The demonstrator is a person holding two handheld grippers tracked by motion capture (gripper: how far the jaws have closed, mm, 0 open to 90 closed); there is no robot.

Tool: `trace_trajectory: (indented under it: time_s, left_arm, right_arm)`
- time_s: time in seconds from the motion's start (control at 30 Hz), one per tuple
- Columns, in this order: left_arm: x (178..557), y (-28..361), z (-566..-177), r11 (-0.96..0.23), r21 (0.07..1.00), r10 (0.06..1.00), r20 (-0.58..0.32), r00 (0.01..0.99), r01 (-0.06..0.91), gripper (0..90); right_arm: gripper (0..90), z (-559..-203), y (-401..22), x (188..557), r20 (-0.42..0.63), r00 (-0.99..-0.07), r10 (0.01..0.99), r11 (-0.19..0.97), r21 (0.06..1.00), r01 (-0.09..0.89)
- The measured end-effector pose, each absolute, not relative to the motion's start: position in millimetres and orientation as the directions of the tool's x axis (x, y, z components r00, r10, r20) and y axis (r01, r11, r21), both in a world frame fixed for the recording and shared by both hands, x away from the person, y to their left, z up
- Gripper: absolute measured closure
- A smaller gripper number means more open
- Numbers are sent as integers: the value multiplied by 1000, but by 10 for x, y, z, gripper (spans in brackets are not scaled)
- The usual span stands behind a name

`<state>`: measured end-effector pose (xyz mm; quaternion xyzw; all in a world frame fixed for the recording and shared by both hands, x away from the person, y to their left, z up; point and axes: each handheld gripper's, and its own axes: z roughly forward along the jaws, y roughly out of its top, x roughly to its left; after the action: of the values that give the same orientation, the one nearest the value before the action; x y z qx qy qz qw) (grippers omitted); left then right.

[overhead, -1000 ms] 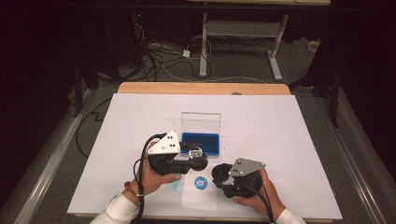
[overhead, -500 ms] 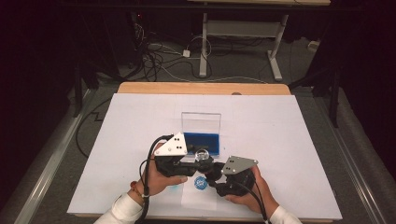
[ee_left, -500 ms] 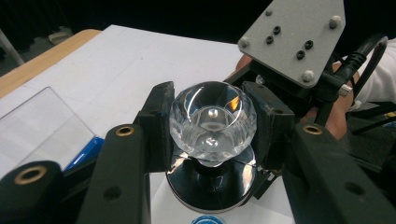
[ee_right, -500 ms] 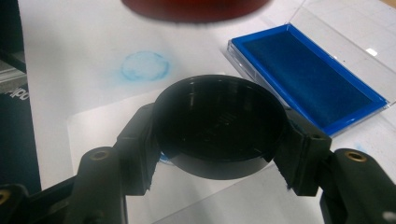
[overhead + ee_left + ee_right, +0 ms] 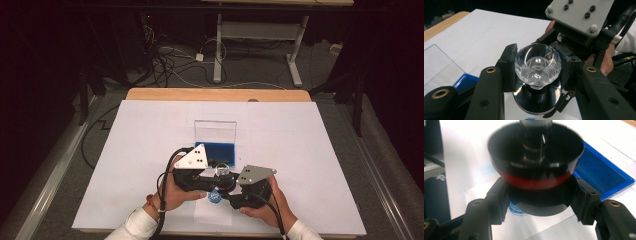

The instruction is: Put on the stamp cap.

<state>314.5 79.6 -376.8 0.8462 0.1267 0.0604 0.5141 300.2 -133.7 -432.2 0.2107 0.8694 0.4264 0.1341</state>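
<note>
- A white table [image 5: 150, 150] fills the middle of the scene, and a person's two forearms come in from its near edge, each hand holding a black two-jaw gripper.
- The left gripper [image 5: 537, 68] is clamped on the clear faceted knob [image 5: 537, 63] of a round stamp; its two pads press the glass-like handle from either side, which looks like a way to keep the top part steady.
- From above, the stamp [image 5: 220, 175] sits held between the two tools, near the front middle of the table and lifted a little off the paper.
- Under it, on a loose white paper sheet [image 5: 212, 212], lies a round blue stamped mark [image 5: 215, 196], so the stamp seems to hang right over its own print.
- The right gripper [image 5: 540, 201] is closed on the stamp's black cap [image 5: 539, 206], the lowest round piece, beneath a red band [image 5: 534, 182]. My reading is that one tool holds the handle while the other fits or pulls the cap.
- Just beyond the hands stands a blue ink pad [image 5: 215, 148] in an open case, its clear lid [image 5: 215, 131] tilted up at the far side, close by for inking.
- Further right the table is bare white; beyond the far edge are cables on the floor.
</note>
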Motion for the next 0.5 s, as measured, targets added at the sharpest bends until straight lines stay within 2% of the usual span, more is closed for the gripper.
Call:
trace_trajectory:
  time_s: [0.5]
  left_arm:
    - [3171,796,-3843,-413,895,266,-61,962,171,547]
  right_arm:
    - [387,-4261,-1346,2969,-20,-881,472,514,819,257]
